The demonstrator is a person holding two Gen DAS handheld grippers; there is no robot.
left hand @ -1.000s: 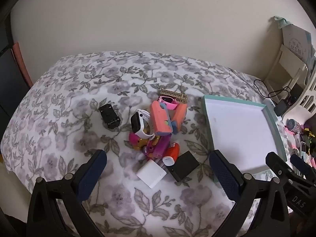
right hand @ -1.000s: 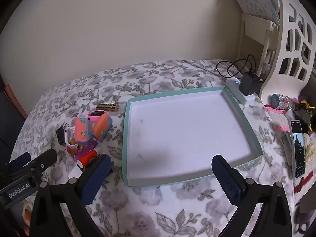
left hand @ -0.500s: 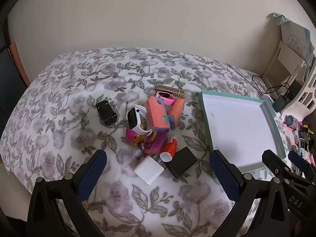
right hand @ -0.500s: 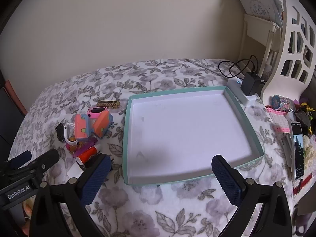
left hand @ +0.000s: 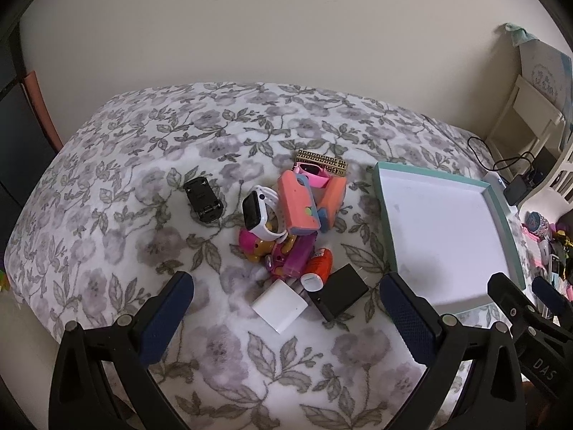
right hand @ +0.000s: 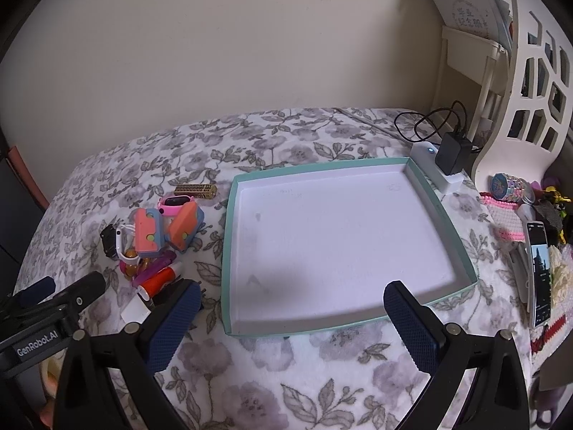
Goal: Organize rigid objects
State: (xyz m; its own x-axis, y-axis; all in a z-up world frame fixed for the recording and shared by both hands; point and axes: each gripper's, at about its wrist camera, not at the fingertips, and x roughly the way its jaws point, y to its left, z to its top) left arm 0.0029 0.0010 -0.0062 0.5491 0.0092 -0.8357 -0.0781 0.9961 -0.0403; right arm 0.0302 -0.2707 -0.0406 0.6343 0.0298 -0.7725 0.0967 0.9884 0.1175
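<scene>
A pile of small rigid objects lies on a floral blanket: a white smartwatch (left hand: 260,211), two coral cases (left hand: 298,203), a pink watch (left hand: 313,173), a gold patterned bar (left hand: 321,162), an orange tube (left hand: 317,264), a white charger (left hand: 280,305), a black charger (left hand: 338,296) and a black clip (left hand: 203,200). An empty teal-rimmed white tray (right hand: 229,215) sits to the pile's right. My left gripper (left hand: 286,319) is open and empty, just short of the chargers. My right gripper (right hand: 292,324) is open and empty over the tray's near edge.
A white power strip with a black adapter (right hand: 452,154) lies behind the tray. A phone (right hand: 539,273), a round tin (right hand: 508,187) and trinkets crowd the right side by a white cut-out chair back (right hand: 530,82). The bed's left edge drops off.
Both grippers have drawn back slightly, so the pile and tray look a little smaller and farther. Nothing on the bed has moved.
</scene>
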